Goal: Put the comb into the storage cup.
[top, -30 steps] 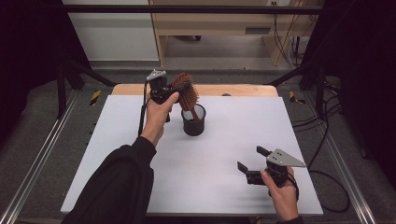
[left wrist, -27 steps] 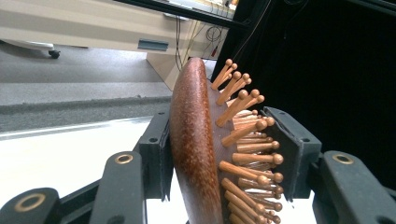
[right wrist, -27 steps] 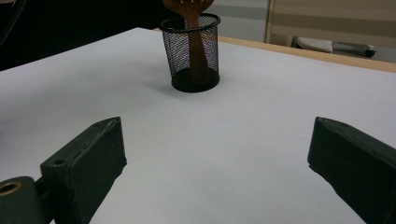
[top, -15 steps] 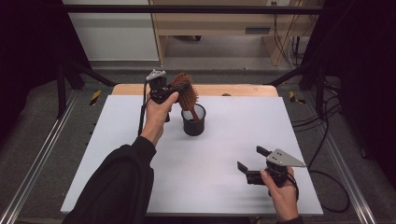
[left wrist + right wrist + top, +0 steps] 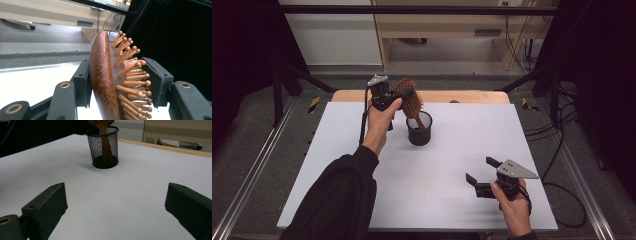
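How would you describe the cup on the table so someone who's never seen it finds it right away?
Look at the white table and go toward its far edge, a little left of the middle. There stands a small black mesh cup, round and see-through, with a wooden hairbrush standing handle-down in it, clamped by the left gripper.

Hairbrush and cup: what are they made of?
Hairbrush: looks like wood, reddish-brown with a smooth satin sheen on the back; the bristles are lighter wooden pins with rounded tips. The left tongs are shut on its head. Cup: black wire mesh, probably metal; the brush handle shows through its wall.
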### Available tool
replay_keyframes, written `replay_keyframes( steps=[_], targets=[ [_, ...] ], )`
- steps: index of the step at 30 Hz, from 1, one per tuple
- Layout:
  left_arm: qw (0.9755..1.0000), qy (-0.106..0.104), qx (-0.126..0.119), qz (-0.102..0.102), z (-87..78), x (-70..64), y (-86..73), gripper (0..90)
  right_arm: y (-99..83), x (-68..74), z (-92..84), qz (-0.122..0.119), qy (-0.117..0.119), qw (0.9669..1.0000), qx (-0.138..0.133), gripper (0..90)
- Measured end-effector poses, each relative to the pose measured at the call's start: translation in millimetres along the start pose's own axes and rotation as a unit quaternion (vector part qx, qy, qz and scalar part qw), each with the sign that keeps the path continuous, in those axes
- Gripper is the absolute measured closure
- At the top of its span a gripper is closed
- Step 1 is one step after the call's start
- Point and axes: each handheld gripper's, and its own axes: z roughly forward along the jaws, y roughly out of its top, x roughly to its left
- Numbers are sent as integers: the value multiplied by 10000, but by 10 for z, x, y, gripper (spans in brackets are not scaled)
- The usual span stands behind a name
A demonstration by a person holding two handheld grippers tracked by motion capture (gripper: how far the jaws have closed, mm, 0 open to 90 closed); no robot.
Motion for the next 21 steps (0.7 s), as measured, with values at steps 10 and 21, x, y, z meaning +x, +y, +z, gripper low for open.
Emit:
replay_keyframes(
  steps=[10, 21],
  targets=[
    [10000, -1, 2, 50, -4, 10, -5, 450, -1, 0, 0, -4, -2, 10000, 4, 44],
    [10000, -2, -20, -23, -12, 60, -22, 445, -3, -1, 1, -5, -9, 10000, 17, 44]
  ],
)
